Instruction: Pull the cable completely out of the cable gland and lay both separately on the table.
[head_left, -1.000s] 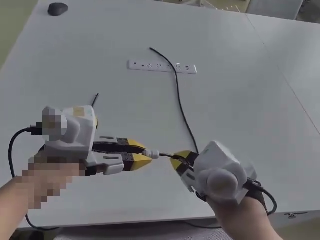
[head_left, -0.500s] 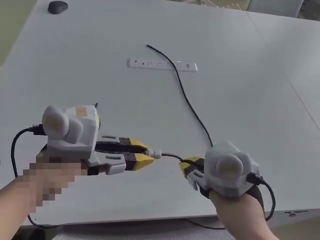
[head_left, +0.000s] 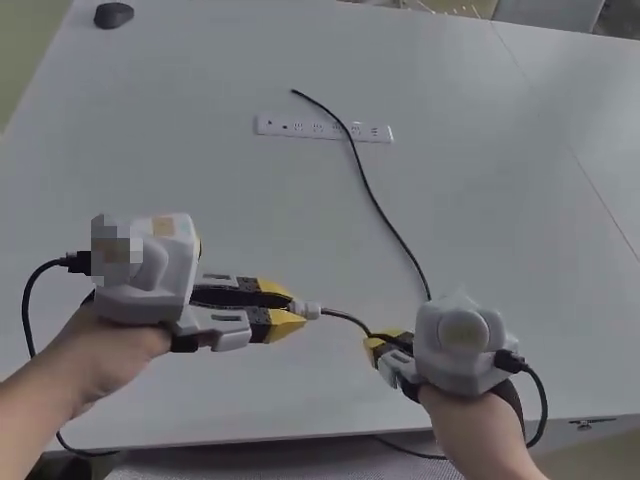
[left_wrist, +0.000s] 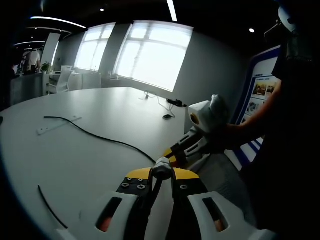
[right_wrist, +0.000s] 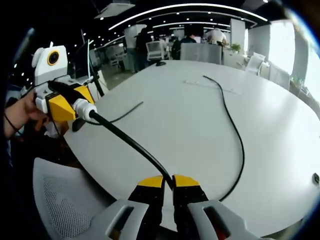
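The cable (head_left: 388, 222) is threaded through the cable gland (head_left: 306, 311), which is clenched at the tips of the fingers of the left gripper (head_left: 285, 312). A short span crosses to the right gripper (head_left: 376, 347), whose fingers are clamped on the cable itself. Beyond them it trails over the tabletop (head_left: 200, 190) toward a power strip (head_left: 322, 130). The step in hand looks like the pull itself, not yet finished. Next, the right gripper likely must draw farther from the left, or regrip just beside the gland, until the cable's end slips free.
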